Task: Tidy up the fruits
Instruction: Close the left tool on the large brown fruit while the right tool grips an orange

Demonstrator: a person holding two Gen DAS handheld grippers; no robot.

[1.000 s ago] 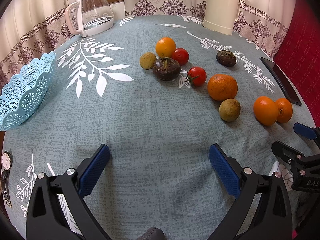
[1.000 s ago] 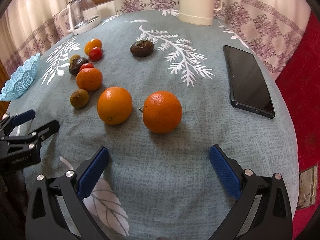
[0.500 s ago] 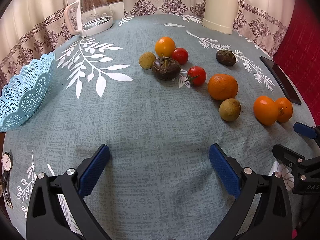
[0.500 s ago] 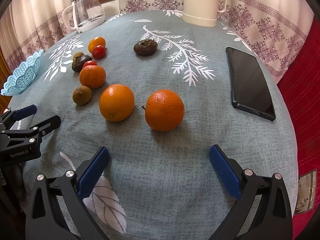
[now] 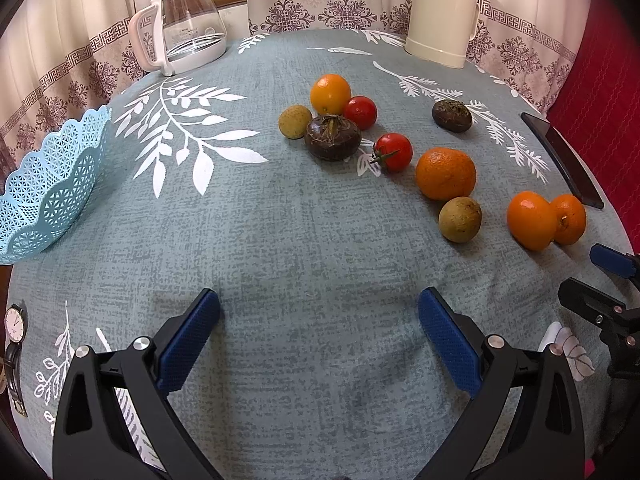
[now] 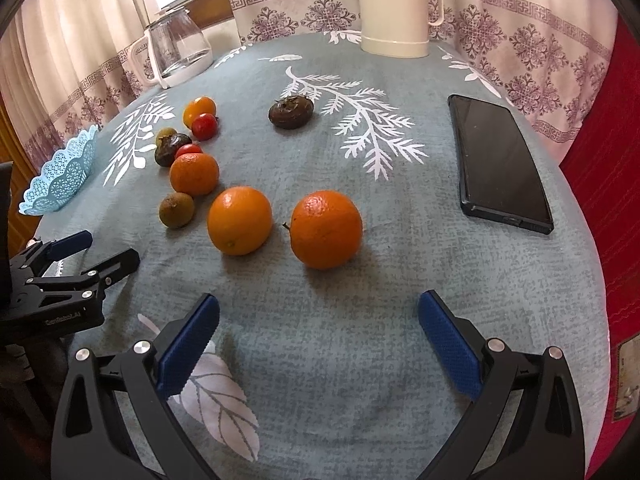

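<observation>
Looking at the pale blue lattice plastic basket (image 5: 44,184), I judge nothing is sorted yet: it seems empty, and all round fruits (image 5: 445,173) lie on the cloth well right of it. My left gripper (image 5: 319,322) and right gripper (image 6: 319,322) both stand with jaws apart, holding nothing. Only the right view shows the whole black phone (image 6: 500,160), far right of the basket; only the left view shows a wristwatch (image 5: 14,344) just below the basket.

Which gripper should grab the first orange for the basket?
Probably the right gripper: its open jaws face two oranges close ahead. The left gripper, also open, faces bare cloth, though the blue basket sits on its side.
</observation>
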